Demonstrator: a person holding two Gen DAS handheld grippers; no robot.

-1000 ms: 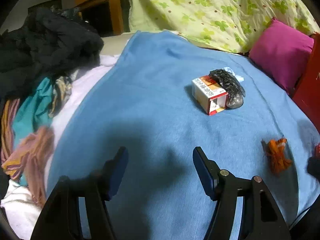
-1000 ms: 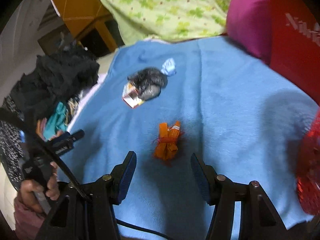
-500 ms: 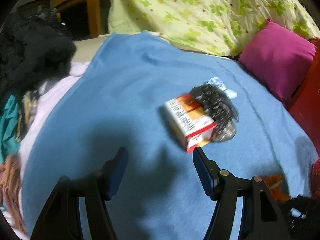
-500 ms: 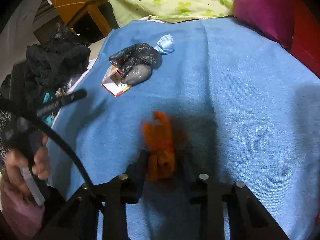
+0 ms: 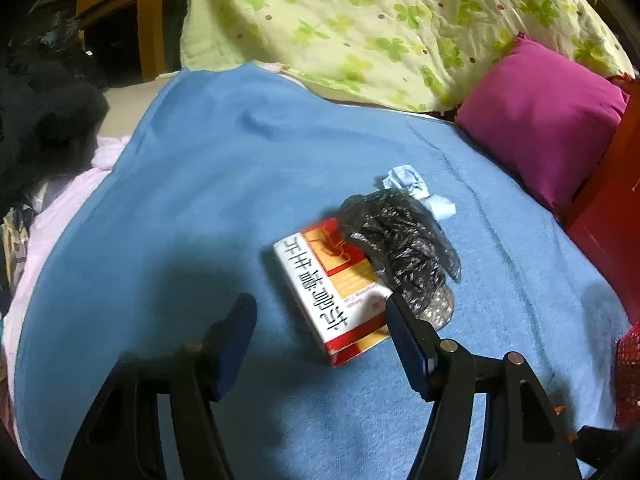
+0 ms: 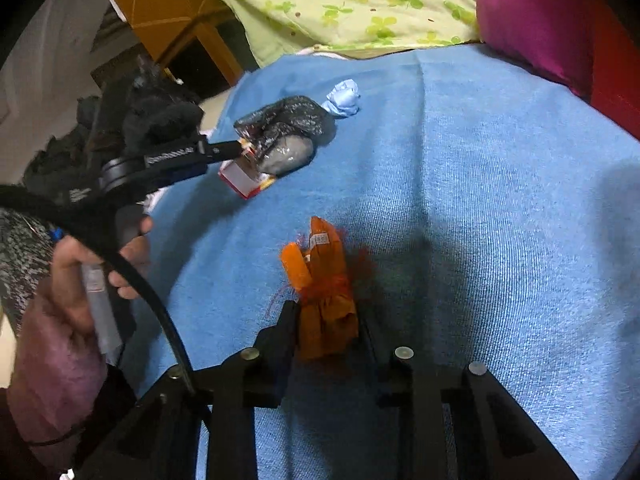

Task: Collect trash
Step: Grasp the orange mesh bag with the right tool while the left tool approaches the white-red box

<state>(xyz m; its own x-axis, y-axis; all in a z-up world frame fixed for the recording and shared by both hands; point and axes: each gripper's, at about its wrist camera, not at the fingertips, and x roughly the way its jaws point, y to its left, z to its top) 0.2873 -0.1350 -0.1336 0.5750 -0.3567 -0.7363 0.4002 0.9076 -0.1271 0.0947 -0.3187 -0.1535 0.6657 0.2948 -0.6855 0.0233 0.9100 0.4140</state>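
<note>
**Two grippers, one piece of trash in hand**

Two grippers are at work on the bed, and we start with the right gripper (image 6: 326,322): its jaws are clenched on the orange wrapper (image 6: 324,288), pads pressing the lower, bunched end while the upper half sticks out ahead of the fingers. Gripping the tied waist makes sense to us, since that is where the crumpled paper is firmest and least likely to slip free. The wrapper sits low over the blue blanket (image 6: 500,220), and we cannot tell whether it is lifted clear of the cloth or resting on it.

Our left gripper (image 5: 320,340) is released, jaws standing apart with nothing pressed between them. Its right finger lies right against the near corner of the red and white carton (image 5: 320,292), so we judge it is lining up to straddle that box next. The carton lies flat with a black plastic bag (image 5: 404,248) slumped against its far side, and a blue crumpled tissue (image 5: 412,188) just beyond the bag; these three sit clustered near the blanket's middle.

Further out, a magenta pillow (image 5: 552,120) and a green clover quilt (image 5: 380,20) bound the far side, with dark clothing (image 5: 44,120) heaped off the left edge. In the right view, a hand (image 6: 80,280) holds the left gripper's handle.
</note>
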